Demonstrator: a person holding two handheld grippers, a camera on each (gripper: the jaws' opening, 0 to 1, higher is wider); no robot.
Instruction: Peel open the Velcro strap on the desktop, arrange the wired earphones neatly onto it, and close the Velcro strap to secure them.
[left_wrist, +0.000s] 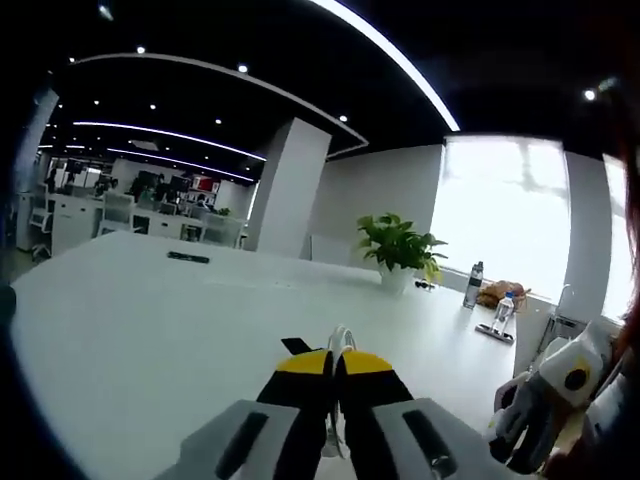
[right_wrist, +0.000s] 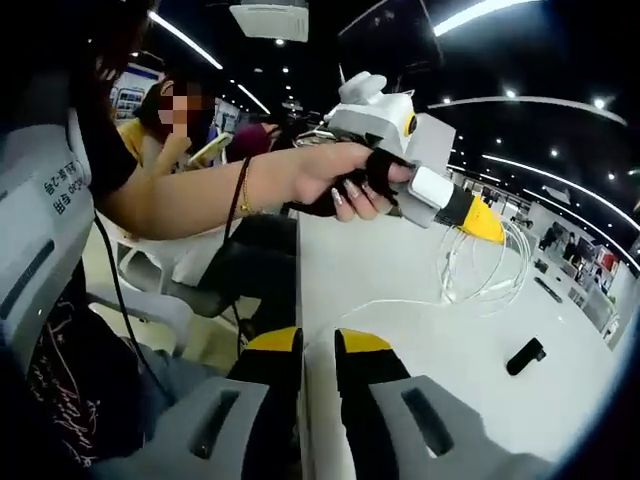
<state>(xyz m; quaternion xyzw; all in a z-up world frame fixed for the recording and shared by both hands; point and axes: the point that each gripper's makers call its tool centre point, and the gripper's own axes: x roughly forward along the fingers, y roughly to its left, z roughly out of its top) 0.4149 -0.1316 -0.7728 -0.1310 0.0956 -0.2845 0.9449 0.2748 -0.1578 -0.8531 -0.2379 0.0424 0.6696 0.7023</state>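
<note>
My left gripper (left_wrist: 336, 355) is shut on the white earphone cable (left_wrist: 340, 336), which sticks up between its yellow tips. In the right gripper view a hand holds that left gripper (right_wrist: 490, 228) above the white table (right_wrist: 400, 275), and the earphone cable (right_wrist: 478, 275) hangs from it in loose loops down to the tabletop. The small black Velcro strap (right_wrist: 525, 355) lies on the table apart from the cable, to the right; in the left gripper view the strap (left_wrist: 295, 346) shows just left of my jaws. My right gripper (right_wrist: 318, 340) hovers at the table's near edge, jaws slightly open, holding nothing.
A potted plant (left_wrist: 400, 250) and two bottles (left_wrist: 473, 285) stand at the table's far side. The right gripper's body (left_wrist: 562, 380) shows at lower right. Seated people (right_wrist: 190, 120) and a white chair (right_wrist: 140, 300) are left of the table edge (right_wrist: 300, 260).
</note>
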